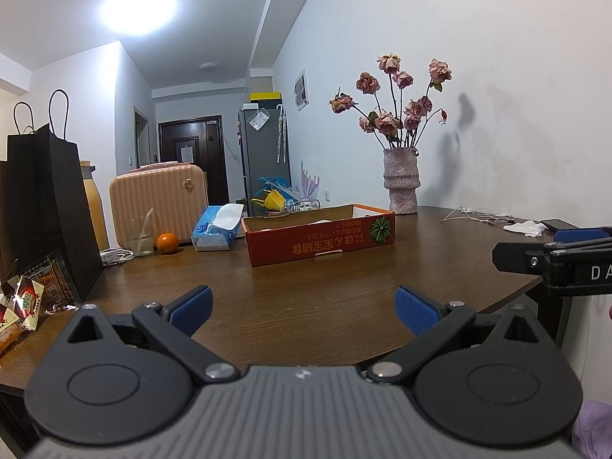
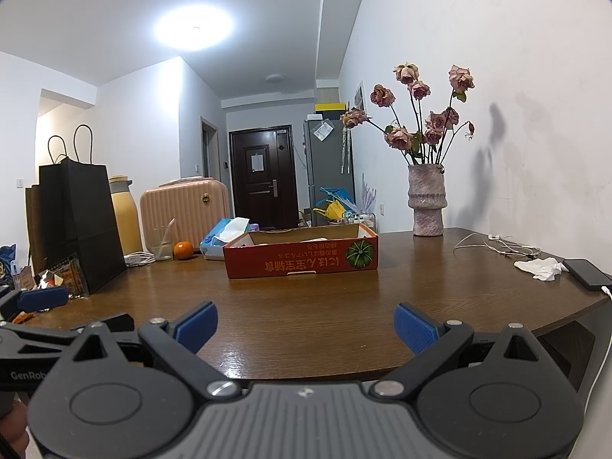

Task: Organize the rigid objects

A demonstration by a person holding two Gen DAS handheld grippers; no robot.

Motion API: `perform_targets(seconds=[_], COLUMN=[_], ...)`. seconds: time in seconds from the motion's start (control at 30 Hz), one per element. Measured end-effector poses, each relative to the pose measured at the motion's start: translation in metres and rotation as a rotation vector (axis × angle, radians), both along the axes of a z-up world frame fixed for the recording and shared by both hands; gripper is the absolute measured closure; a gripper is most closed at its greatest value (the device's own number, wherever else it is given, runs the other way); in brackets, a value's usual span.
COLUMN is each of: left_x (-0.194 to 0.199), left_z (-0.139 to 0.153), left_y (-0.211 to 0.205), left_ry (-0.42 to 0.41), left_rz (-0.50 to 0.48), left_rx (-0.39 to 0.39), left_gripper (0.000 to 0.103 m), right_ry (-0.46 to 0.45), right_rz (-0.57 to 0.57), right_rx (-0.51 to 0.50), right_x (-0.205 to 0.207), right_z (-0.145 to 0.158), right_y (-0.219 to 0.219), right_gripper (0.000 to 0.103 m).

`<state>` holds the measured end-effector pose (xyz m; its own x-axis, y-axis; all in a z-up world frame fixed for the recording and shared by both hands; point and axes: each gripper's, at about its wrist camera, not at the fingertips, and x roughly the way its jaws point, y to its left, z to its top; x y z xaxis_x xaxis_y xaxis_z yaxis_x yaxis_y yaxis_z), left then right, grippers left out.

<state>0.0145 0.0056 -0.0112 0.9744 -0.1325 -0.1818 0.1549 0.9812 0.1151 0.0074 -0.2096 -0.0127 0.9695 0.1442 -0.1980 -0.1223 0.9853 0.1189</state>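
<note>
the main risk, as i judge it, is the reach: everything worth sorting lies well beyond both sets of jaws, so a long stretch across the bare table (image 2: 306, 306) could clip something on the way. a sweep to the left of the left gripper (image 1: 304, 308) could knock over the black paper bag (image 1: 49, 206) or tip the glass (image 1: 139, 237) beside the orange (image 1: 166, 243). a reach to the right of the right gripper (image 2: 306, 325) could snag the white cables (image 2: 497, 246) or push the phone (image 2: 585, 273) toward the table edge. the vase (image 2: 427, 201) of dried roses, ahead and to the right, looks top-heavy.

both grippers hover level at the near table edge, side by side, pointing forward. each has its jaws spread wide with nothing between the blue pads.

the red box (image 1: 319, 235), the likely place to put things, sits straight ahead of both jaws, well apart from them, open at the top. its contents are mostly hidden. snack packets (image 1: 26, 302) lie left of the left jaws.
</note>
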Motion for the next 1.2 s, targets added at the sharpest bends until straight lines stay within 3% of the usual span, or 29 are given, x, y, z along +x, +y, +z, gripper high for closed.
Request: perform_targets(seconds=[1.2], left_x=[-0.0001], left_z=[-0.0009], left_y=[-0.0008], left_ry=[-0.006], left_rz=[-0.001], left_rx=[0.005], left_gripper=[0.0], right_ry=[0.003], right_rz=[-0.002], right_rx=[0.002], right_x=[0.0004], right_z=[-0.0001], right_y=[-0.0009], right_gripper=[0.004])
